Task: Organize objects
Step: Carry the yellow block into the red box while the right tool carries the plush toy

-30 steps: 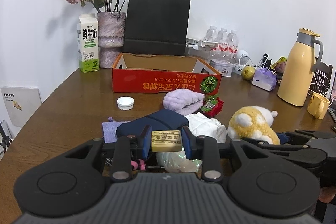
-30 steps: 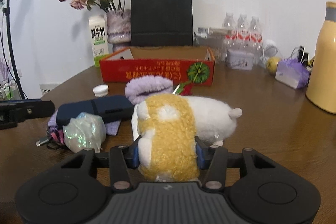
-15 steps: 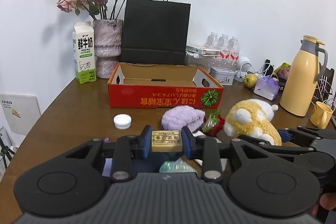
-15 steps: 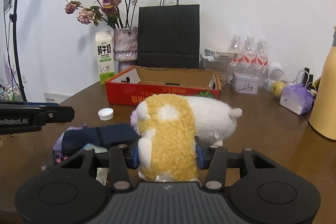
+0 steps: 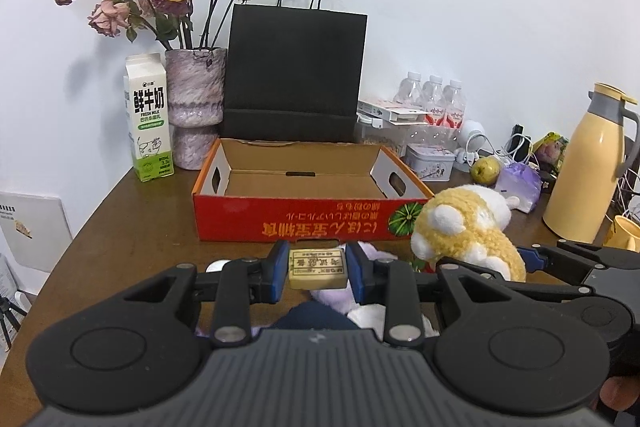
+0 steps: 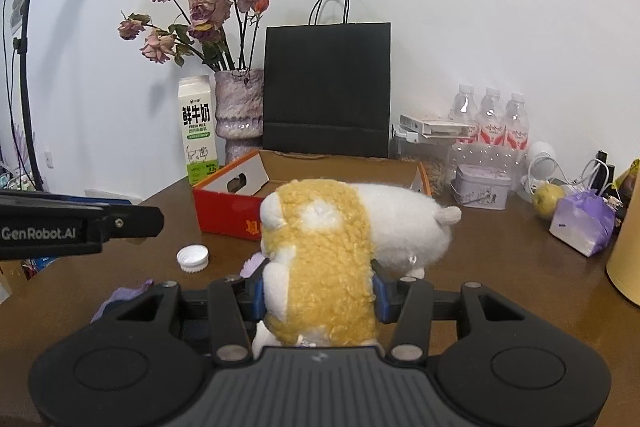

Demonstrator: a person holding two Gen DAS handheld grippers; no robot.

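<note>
Left wrist view first: the left gripper (image 5: 318,269) has its blue pads clamped on a small tan rectangular block with a printed label (image 5: 317,268), held clear of the brown wooden table (image 5: 132,227). Ahead sits the shallow red cardboard box with an open top (image 5: 304,223), which looks empty. The block is small and pinched only at its ends, so a jolt could twist it out, and it would fall into the clutter of soft purple and dark blue items just below the jaws. To the right, the yellow and white plush toy (image 5: 464,231) rides in the right gripper, near the box's right corner; if both hands aim for the box together, the two tools could collide over it.

Right wrist view: the right gripper (image 6: 318,291) is squeezed around the plush toy's (image 6: 320,255) yellow back, its white front end sticking out ahead of the pads. The plush hides much of the red box (image 6: 228,211), so judging the near wall is harder, and the overhanging end could catch the rim and tilt the toy. A white ribbed bottle cap (image 6: 193,257) lies on the table to the left, and the left gripper's black arm reaches in at the left edge.
</note>
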